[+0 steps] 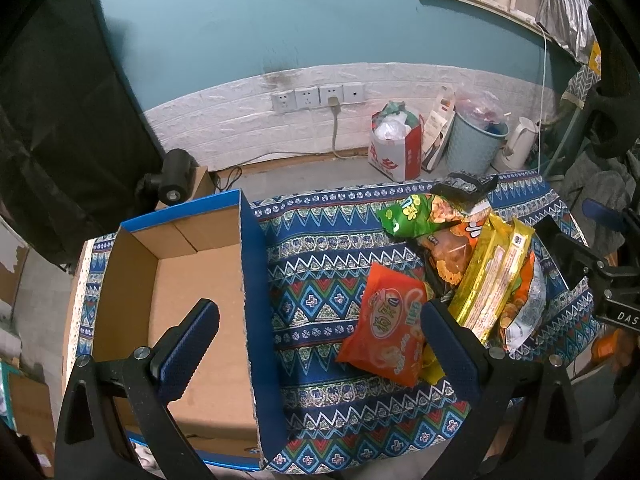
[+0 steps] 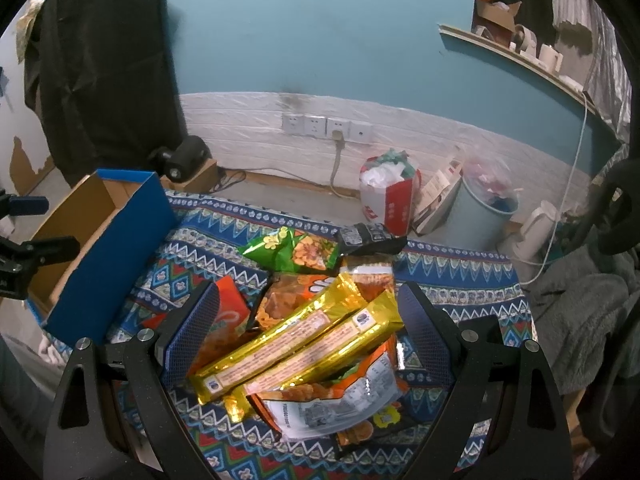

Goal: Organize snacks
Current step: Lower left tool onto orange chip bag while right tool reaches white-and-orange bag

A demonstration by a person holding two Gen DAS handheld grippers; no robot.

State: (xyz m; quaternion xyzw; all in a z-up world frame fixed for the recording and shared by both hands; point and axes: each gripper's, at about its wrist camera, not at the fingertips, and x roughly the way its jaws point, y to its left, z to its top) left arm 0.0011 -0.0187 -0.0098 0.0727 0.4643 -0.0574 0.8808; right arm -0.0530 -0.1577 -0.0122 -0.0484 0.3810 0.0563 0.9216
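A pile of snack packets lies on the patterned cloth: an orange-red packet (image 1: 386,328), two gold packets (image 1: 494,276) (image 2: 296,344), a green bag (image 1: 416,216) (image 2: 296,254), a black bag (image 2: 370,238) and orange bags (image 2: 344,396). An empty cardboard box with blue sides (image 1: 192,280) (image 2: 108,248) stands to the left of the pile. My left gripper (image 1: 320,320) is open and empty, straddling the box's right wall, right finger next to the orange-red packet. My right gripper (image 2: 308,320) is open, hovering over the gold packets.
The blue patterned cloth (image 1: 320,248) covers the table. Beyond the far edge, on the floor, stand a red-white bag (image 1: 396,144), a pale blue bin (image 1: 476,144) and a white kettle (image 1: 520,140). A black stand (image 1: 174,176) sits behind the box.
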